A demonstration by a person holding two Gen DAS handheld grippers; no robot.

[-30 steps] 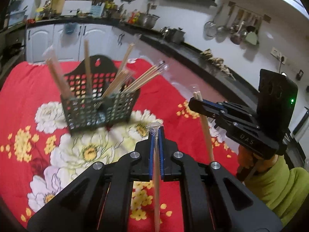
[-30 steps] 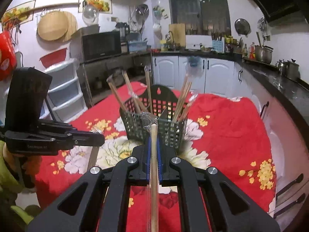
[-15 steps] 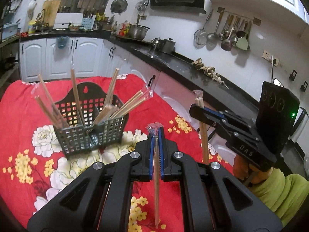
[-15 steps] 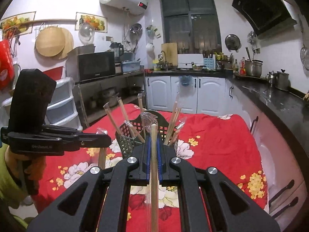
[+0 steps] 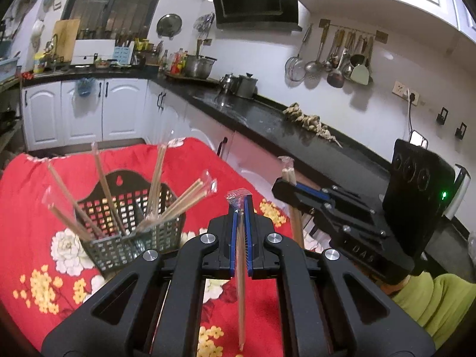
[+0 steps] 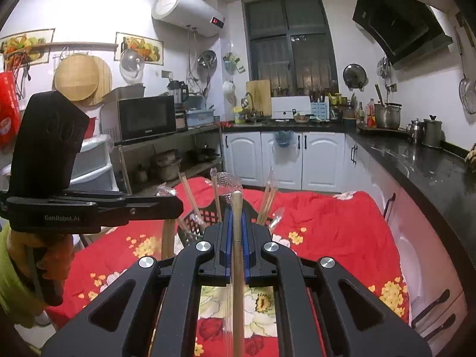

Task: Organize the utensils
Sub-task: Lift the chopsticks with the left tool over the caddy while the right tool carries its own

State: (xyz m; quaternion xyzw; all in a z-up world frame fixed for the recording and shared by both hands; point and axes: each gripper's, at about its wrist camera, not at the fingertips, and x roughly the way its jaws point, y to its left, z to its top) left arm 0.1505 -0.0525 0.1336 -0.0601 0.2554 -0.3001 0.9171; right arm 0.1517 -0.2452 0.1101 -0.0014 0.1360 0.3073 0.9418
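Observation:
A dark plastic basket (image 5: 131,232) stands on the red flowered tablecloth (image 5: 26,196) and holds several wrapped chopstick pairs leaning outward. My left gripper (image 5: 239,205) is shut on a wrapped chopstick pair (image 5: 240,282), held upright, right of and nearer than the basket. My right gripper (image 6: 237,208) is shut on another wrapped chopstick pair (image 6: 237,282), also upright, with the basket (image 6: 190,229) partly hidden behind it. The right gripper also shows in the left wrist view (image 5: 285,187), the left gripper in the right wrist view (image 6: 175,205).
A black counter (image 5: 267,119) with pots runs along the right wall, white cabinets (image 6: 282,157) at the back. Shelves with a microwave (image 6: 145,117) stand on the left. The table's edge (image 6: 395,261) drops off on the right.
Both grippers have risen and tilted up with their chopsticks still held. The basket now sits lower and farther in both views.

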